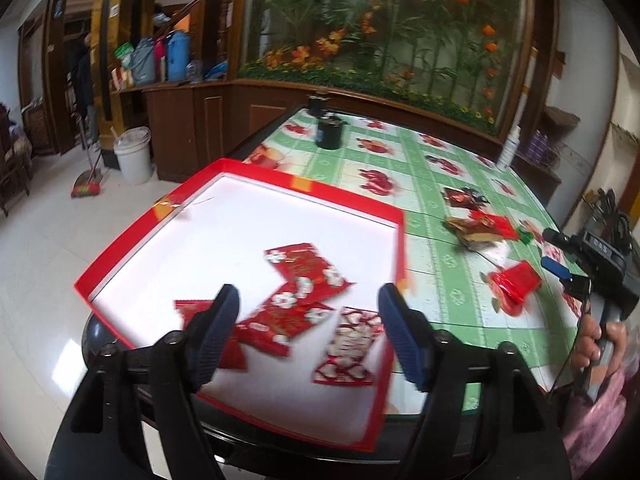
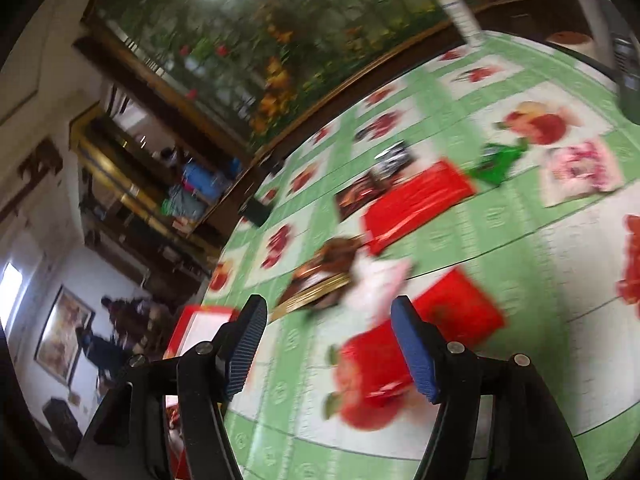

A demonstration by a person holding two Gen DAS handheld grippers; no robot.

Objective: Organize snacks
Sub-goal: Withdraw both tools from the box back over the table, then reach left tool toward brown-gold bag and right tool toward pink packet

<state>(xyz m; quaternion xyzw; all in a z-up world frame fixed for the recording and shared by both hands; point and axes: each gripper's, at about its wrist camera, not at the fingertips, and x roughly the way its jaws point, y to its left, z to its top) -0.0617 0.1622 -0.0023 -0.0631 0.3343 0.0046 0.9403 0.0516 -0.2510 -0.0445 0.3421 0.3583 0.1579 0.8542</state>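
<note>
- L gripper (image 1: 308, 328): jaws spread, nothing between the pads; it hovers over the red tray (image 1: 236, 172) w/ white floor, at the table's near-left edge.
- Tray contents: a red flower-print packet (image 1: 308, 264) at 12 o'clock from the fingers, a second one (image 1: 276, 320) crossing under it right below the gap, a red-white packet (image 1: 348, 348) toward 2 o'clock by the R finger, and a red packet (image 1: 224, 344) mostly hidden behind the L finger at 9.
- R gripper (image 2: 328, 344): also released, empty; view heavily blurred, so details are rough. Seen from the L cam, it sits at 3 o'clock in a hand (image 1: 600, 344) over the green fruit-print tablecloth (image 2: 480, 232).
- Loose snacks still on the cloth, outside the tray: small red packet (image 2: 460, 312) just past the R finger at about 1 o'clock; brown-gold packet (image 2: 320, 280) at 12; big red packet (image 2: 416, 200) farther out at 12–1; green wrapper (image 2: 500, 160) and pink-white packet (image 2: 580, 176) well out at 1–2.
- Key relation: the loose packets lie on the R gripper's side, well apart from the L one, so the R hand is nearer. Small red packet is closest; its long axis seems to run diagonally, 7-to-1, so jaws prob need a roll to span its short side.
- Judgement: tray partly filled; next pick likely R, then carry toward 9 o'clock, where a red tray corner (image 2: 208, 312) shows.
</note>
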